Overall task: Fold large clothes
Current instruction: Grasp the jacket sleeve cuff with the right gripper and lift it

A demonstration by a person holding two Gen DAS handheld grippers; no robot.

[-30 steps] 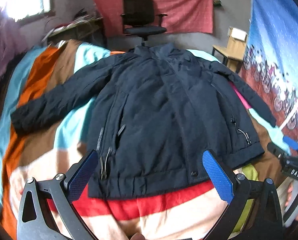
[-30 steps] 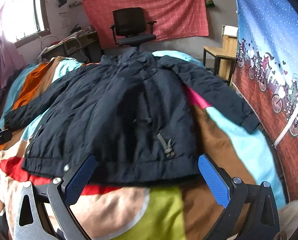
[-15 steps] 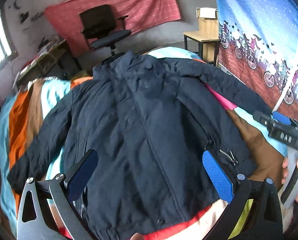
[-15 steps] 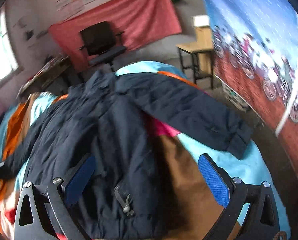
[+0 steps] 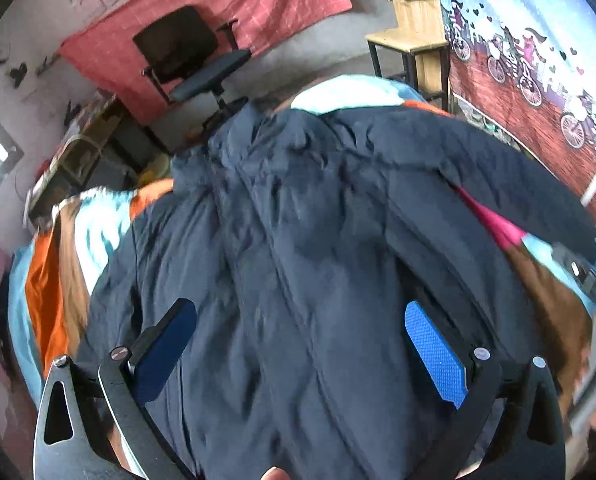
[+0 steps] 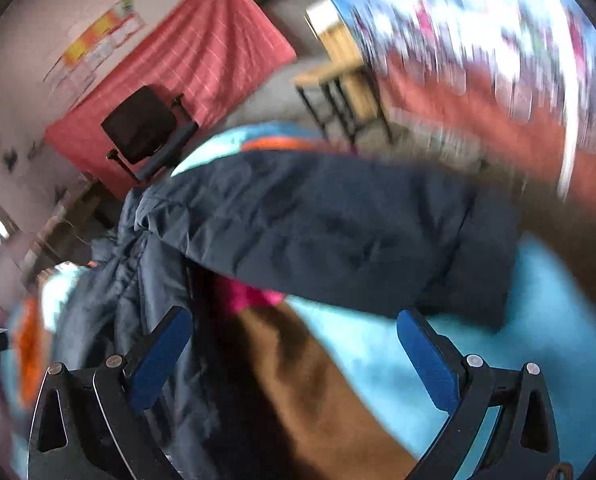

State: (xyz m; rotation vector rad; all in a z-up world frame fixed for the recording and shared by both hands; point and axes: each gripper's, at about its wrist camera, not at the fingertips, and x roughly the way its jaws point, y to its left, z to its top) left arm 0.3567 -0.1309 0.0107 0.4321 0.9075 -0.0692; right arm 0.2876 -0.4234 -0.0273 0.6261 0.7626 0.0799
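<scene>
A large dark navy jacket (image 5: 317, 248) lies spread face up on a bed covered by a colour-block blanket (image 5: 46, 264). My left gripper (image 5: 298, 340) hangs open over the jacket's torso, with nothing between its blue pads. In the right wrist view the jacket's right sleeve (image 6: 337, 224) stretches across the blanket (image 6: 377, 352), its cuff at the right. My right gripper (image 6: 294, 344) is open just in front of that sleeve, above brown and cyan patches; this view is blurred. The right gripper's body shows at the left wrist view's right edge (image 5: 589, 276).
A black office chair (image 5: 194, 64) stands beyond the head of the bed before a red wall cloth (image 5: 218, 12). A wooden table (image 5: 413, 40) sits at the back right. A bicycle-print curtain (image 5: 537, 60) hangs close along the bed's right side.
Both grippers have moved forward up the bed from the jacket's hem. The left now hovers over the torso; the right has swung right to the right sleeve. Both stayed open.
</scene>
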